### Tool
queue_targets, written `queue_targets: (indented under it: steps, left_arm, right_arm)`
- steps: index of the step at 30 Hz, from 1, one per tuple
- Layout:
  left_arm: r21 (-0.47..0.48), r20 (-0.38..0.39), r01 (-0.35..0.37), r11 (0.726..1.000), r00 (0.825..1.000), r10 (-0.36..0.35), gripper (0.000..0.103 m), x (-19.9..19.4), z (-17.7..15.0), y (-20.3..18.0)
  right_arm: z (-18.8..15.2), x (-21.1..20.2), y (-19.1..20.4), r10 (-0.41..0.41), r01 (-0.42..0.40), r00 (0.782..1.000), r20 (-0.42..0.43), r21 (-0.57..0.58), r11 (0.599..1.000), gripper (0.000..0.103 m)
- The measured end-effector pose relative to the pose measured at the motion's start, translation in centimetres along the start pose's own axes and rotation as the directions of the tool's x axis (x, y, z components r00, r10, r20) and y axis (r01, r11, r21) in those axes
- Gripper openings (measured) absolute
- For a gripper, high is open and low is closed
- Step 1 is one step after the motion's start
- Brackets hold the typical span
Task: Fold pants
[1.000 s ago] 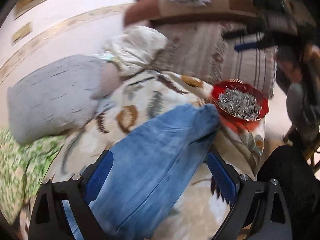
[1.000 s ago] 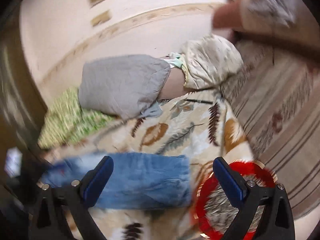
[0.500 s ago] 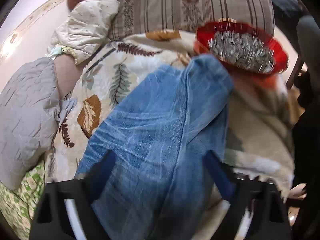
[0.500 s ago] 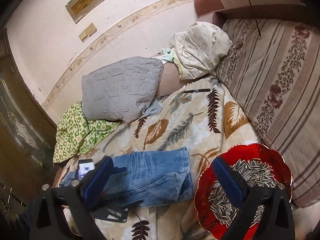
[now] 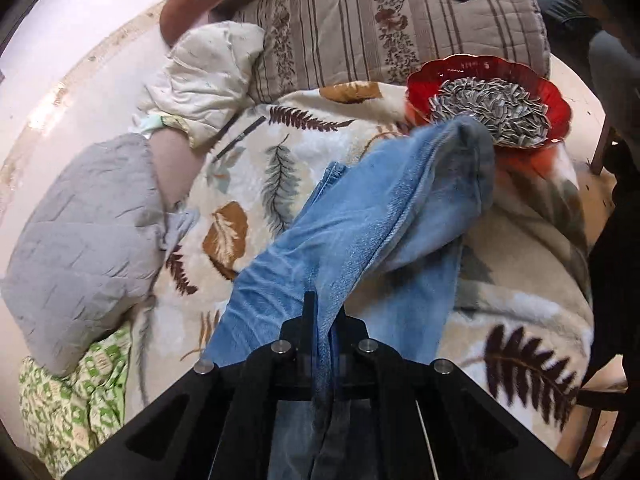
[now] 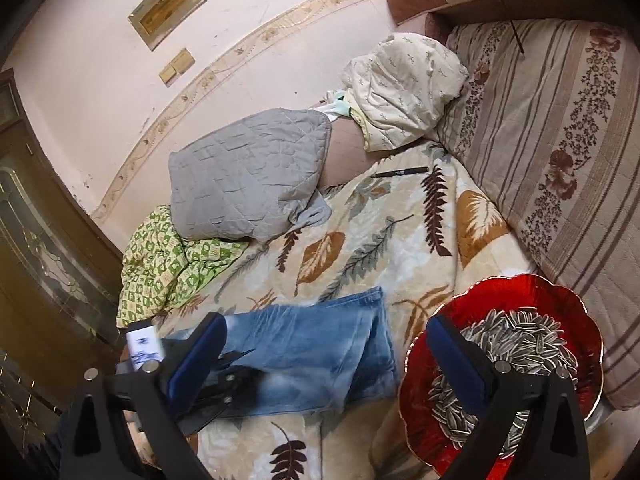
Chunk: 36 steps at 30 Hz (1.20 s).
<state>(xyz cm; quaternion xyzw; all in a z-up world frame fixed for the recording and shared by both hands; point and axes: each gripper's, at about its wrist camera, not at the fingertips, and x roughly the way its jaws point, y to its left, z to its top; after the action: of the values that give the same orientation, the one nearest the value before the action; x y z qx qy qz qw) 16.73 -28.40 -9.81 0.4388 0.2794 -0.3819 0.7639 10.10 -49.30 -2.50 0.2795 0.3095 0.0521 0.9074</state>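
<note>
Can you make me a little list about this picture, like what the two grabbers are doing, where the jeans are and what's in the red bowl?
left gripper: shut, pinching the jeans
right gripper: open, holding nothing, above the bed
jeans: blue, lying on the leaf-print blanket
red bowl: holds sunflower seeds, beside the jeans
pen: on the blanket, near the pillows
gray pillow: at the far side of the bed

The pants (image 5: 360,216) were soft faded denim; the blanket (image 6: 360,240) looked plush; the red bowl (image 6: 540,300) seemed glossy glass.
</note>
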Motion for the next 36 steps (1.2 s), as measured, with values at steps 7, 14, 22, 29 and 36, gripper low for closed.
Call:
queue_targets:
  steps: [7,14,22,29,36]
  left_arm:
    - [0.032,-0.110,-0.013,0.999,0.994,0.016,0.075,3.2,-2.4,-3.3]
    - [-0.240,0.139,0.049,0.970,0.990,-0.016,0.095,-4.2,-4.7,0.9]
    - [-0.474,0.289,0.118,0.872,0.957,0.027,0.096,-9.1,-11.8,7.0]
    - [-0.620,0.344,0.137,0.773,0.932,0.110,0.096,-9.4,-16.4,10.9]
    - [-0.632,0.357,0.159,0.758,0.928,0.103,0.096,-8.8,-17.4,11.5]
  right_arm:
    - [-0.3,0.4,0.6,-0.004,0.003,0.999,-0.032,-0.004,1.000,0.101]
    - [0.7,3.5,2.8,-0.012,-0.001,0.986,-0.166,-0.075,0.997,0.101]
    - [1.1,15.1,1.4,-0.090,0.094,0.854,-0.513,-0.018,0.995,0.088]
    - [-0.9,20.3,-2.2,-0.197,0.234,0.770,-0.607,-0.019,0.972,0.074]
    - [-1.0,20.7,-3.4,-0.095,0.136,0.811,-0.577,0.027,0.990,0.026]
